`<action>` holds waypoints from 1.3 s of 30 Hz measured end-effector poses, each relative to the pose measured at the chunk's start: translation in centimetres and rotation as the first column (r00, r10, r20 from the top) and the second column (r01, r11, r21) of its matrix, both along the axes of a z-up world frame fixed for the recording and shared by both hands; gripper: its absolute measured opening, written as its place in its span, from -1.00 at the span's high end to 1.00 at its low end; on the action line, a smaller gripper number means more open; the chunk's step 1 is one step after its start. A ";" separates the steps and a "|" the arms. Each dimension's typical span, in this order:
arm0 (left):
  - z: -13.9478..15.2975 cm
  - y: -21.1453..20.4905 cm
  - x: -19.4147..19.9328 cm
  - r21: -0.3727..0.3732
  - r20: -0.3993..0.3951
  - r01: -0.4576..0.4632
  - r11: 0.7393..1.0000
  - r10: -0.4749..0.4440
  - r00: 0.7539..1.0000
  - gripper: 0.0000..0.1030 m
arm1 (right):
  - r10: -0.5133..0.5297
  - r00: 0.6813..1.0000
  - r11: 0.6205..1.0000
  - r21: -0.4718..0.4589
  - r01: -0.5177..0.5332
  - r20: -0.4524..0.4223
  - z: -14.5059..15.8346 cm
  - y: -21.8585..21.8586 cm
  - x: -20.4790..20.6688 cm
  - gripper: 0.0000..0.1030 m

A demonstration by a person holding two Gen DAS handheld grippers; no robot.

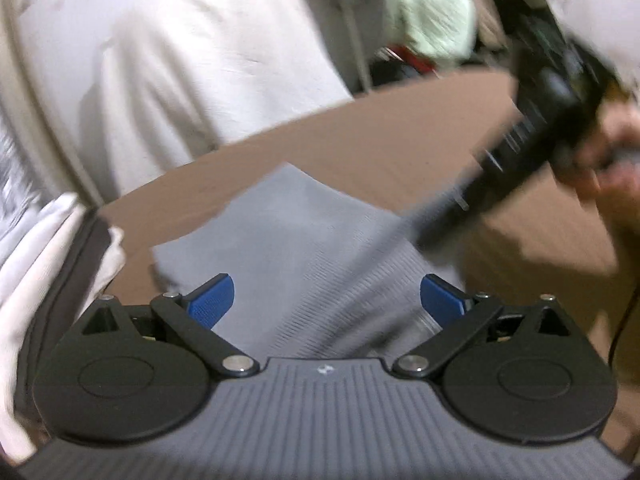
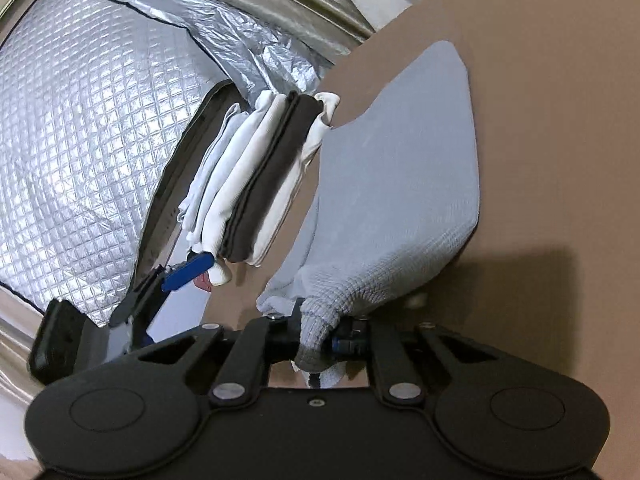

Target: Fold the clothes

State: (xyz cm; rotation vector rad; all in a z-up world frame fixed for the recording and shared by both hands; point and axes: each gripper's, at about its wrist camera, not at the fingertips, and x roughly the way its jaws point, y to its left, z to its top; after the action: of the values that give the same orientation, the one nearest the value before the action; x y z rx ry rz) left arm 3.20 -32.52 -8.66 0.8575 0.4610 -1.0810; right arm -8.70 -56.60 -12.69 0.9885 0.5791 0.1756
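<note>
Brown table [image 2: 560,160] | quilted foil sheet [image 2: 80,140] behind | right gripper [image 2: 316,344] pinches grey garment [image 2: 420,152] | left gripper [image 1: 326,300] gapes wide, empty | folded stack [image 2: 260,176] nearby

The left gripper [image 1: 327,300] has a ribbed grey body, black round housings, black link arms with silver screws, and blue textured pads [image 1: 212,300]. The right gripper [image 2: 316,336] looks all black, blue by its fingertips. A thin black cable [image 1: 622,320], blurred, seems to trail behind.
</note>
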 end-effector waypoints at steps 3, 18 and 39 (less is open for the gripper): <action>-1.2 -1.3 -2.2 0.082 0.082 0.085 0.993 -0.092 0.992 -1.00 | -0.010 1.000 1.000 0.001 0.010 0.013 0.3 0.0 0.1 0.74; 0.0 -0.8 0.8 -0.002 0.034 -0.093 0.996 0.093 0.995 0.56 | -0.015 1.000 0.998 -0.054 0.015 0.009 0.6 -0.1 -0.1 0.75; 5.4 3.1 -12.0 -0.002 0.056 0.030 1.000 -0.030 0.998 0.46 | -0.025 0.996 0.991 -0.131 0.013 -0.086 8.5 4.4 -12.2 0.79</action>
State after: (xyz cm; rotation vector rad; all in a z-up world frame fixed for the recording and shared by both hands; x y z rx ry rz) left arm -8.83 -29.40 -3.29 0.8924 0.4007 -1.0820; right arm -20.85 -52.23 -4.23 0.8778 0.6526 0.0767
